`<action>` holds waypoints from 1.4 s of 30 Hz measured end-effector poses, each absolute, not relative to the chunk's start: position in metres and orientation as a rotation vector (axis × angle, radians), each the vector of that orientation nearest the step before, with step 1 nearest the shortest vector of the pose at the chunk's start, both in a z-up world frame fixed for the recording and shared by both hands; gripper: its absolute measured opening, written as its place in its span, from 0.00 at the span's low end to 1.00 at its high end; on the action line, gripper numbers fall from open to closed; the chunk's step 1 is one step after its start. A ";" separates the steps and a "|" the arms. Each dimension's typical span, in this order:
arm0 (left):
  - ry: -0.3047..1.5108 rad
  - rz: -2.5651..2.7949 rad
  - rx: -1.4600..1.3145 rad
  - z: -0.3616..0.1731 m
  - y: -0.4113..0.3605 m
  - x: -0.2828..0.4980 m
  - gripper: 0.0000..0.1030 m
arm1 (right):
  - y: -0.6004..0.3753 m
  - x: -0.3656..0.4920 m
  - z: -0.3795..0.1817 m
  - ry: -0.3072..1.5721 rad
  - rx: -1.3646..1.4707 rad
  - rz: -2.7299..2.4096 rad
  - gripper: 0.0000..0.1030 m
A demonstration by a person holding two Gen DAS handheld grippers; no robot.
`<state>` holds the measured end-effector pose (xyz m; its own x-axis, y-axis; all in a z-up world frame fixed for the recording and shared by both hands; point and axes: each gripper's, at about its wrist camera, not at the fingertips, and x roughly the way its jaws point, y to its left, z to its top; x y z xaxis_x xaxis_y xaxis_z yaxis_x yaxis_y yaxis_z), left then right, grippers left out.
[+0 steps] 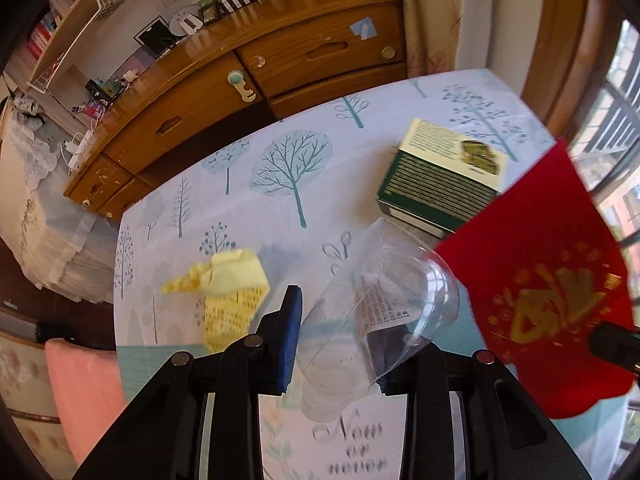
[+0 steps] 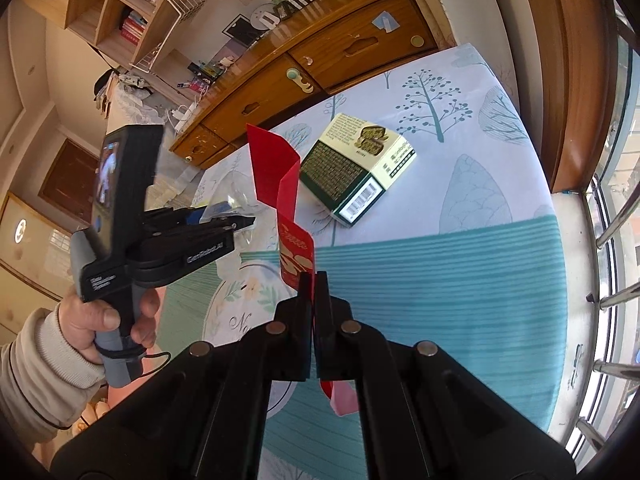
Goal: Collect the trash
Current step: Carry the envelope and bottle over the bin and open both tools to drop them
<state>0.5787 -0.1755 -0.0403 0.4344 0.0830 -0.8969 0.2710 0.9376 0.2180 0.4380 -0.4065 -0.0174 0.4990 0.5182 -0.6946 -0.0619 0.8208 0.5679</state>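
Note:
My left gripper (image 1: 340, 344) is shut on a clear plastic cup (image 1: 376, 312), which lies sideways between its fingers above the table. My right gripper (image 2: 314, 280) is shut on a red bag with gold print (image 2: 280, 184), held upright above the table; the bag also shows at the right of the left wrist view (image 1: 552, 300). A crumpled yellow paper (image 1: 228, 292) lies on the table left of the left gripper. A green and cream carton (image 1: 444, 176) lies further back; it also shows in the right wrist view (image 2: 356, 164). The left gripper (image 2: 224, 220) shows in the right wrist view, left of the bag.
The table (image 1: 256, 184) has a tree-print cloth with a teal front band (image 2: 440, 276). A wooden sideboard (image 1: 224, 92) stands behind it. A window with bars (image 2: 612, 240) is at the right. A pink cushion (image 1: 84, 392) sits at the table's left edge.

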 end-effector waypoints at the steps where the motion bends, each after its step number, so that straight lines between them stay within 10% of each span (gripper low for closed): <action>1: 1.115 -0.128 0.345 -0.034 -0.174 0.564 0.29 | -0.404 0.431 -0.014 0.994 0.517 0.370 0.00; 21: 1.032 -0.296 0.145 0.041 -0.008 0.248 0.29 | -0.252 0.172 0.052 0.945 0.434 0.252 0.00; 42: 1.270 -0.398 0.098 -0.070 0.083 0.031 0.29 | -0.093 -0.074 0.001 1.158 0.319 0.126 0.00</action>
<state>0.0312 0.0827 -0.0700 0.2386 -0.2362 -0.9420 0.3435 0.9278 -0.1456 -0.0737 -0.0933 0.0009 0.4001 0.2610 -0.8785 0.0655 0.9480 0.3115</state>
